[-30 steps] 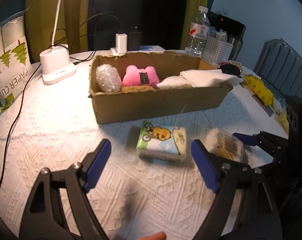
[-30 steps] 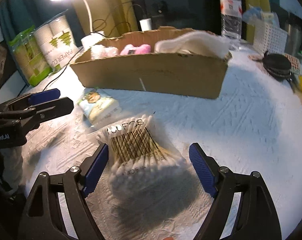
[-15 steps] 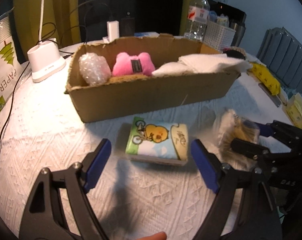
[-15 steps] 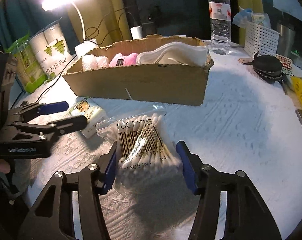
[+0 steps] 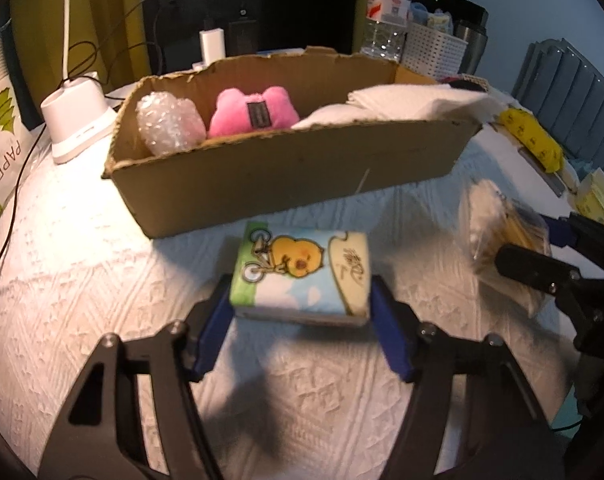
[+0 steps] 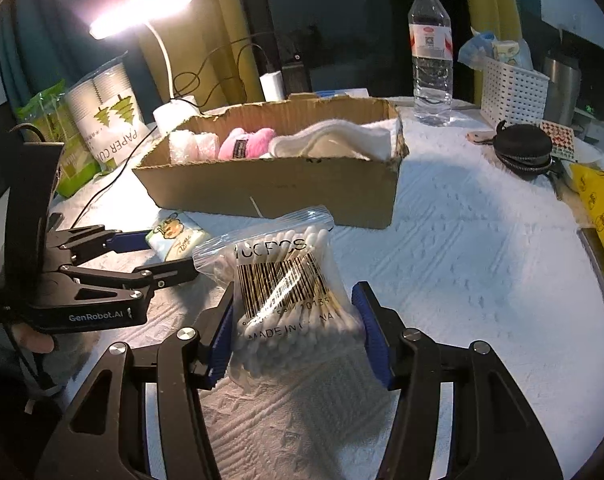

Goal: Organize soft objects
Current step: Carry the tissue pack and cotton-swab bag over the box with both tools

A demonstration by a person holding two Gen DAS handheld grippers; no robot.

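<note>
- The left gripper [image 5: 302,312] pinches the tissue pack [image 5: 302,276] by its two short ends, just in front of the cardboard box [image 5: 285,168]. The pack is soft, so a hard squeeze could buckle it and let it slip out forward.
- The right gripper [image 6: 297,332] has its blue pads [image 6: 221,340] against the bag of cotton swabs [image 6: 289,292], which stands between them. I judge it pinched, though the right pad seems to touch only the loose plastic — a slick bag could slide through on the lift.
- The two grippers sit close side by side, and the left one's fingers nearly touch the bag's corner in the right wrist view. Both heading to the box at once could knock them together.
- The box already holds a bubble-wrap roll [image 5: 169,124], a pink plush [image 5: 253,112] and white cloth [image 5: 406,100] — free space looks tight, so a drop may land on the front wall and tumble back onto the tablecloth [image 5: 81,280].
</note>
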